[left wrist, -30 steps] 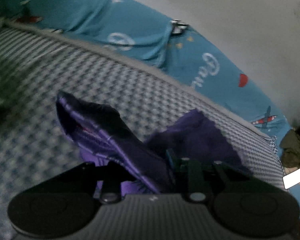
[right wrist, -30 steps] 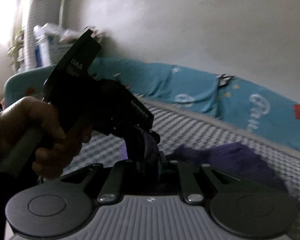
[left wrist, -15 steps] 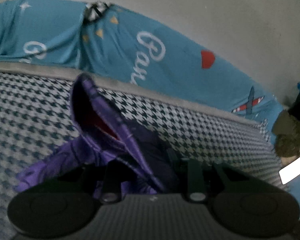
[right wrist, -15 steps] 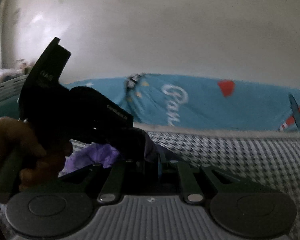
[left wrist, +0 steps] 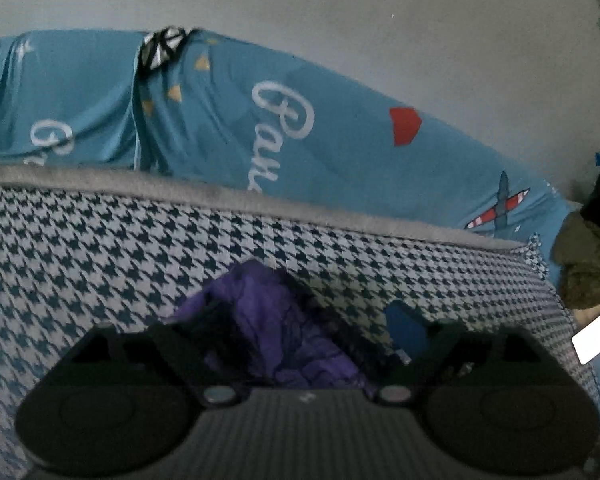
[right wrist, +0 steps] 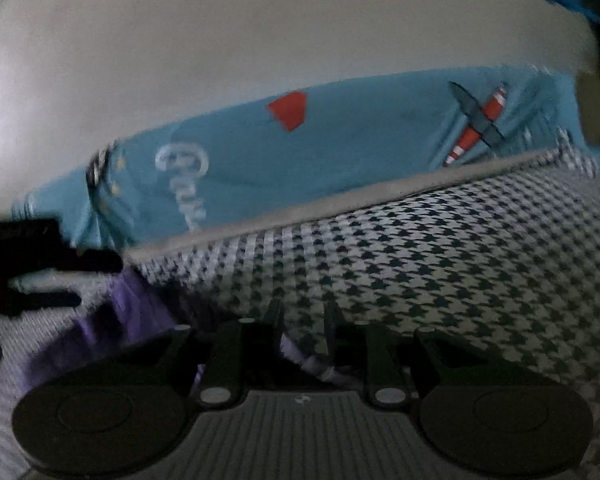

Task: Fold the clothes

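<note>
Blue printed sheet [left wrist: 340, 152] behind houndstooth cover [left wrist: 100, 248], purple garment [left wrist: 268, 320]

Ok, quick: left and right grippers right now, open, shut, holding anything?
Left gripper: opening wide, purple garment lying loose between its fingers.
Right gripper: opening slightly, gripping nothing.

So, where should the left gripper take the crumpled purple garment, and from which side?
Probably at the raised purple fold of the crumpled purple garment, coming down from above and slightly behind. It lies bunched on the houndstooth blanket, between the opening jaws of the left gripper, and that ridge stands proud enough to pinch.
</note>
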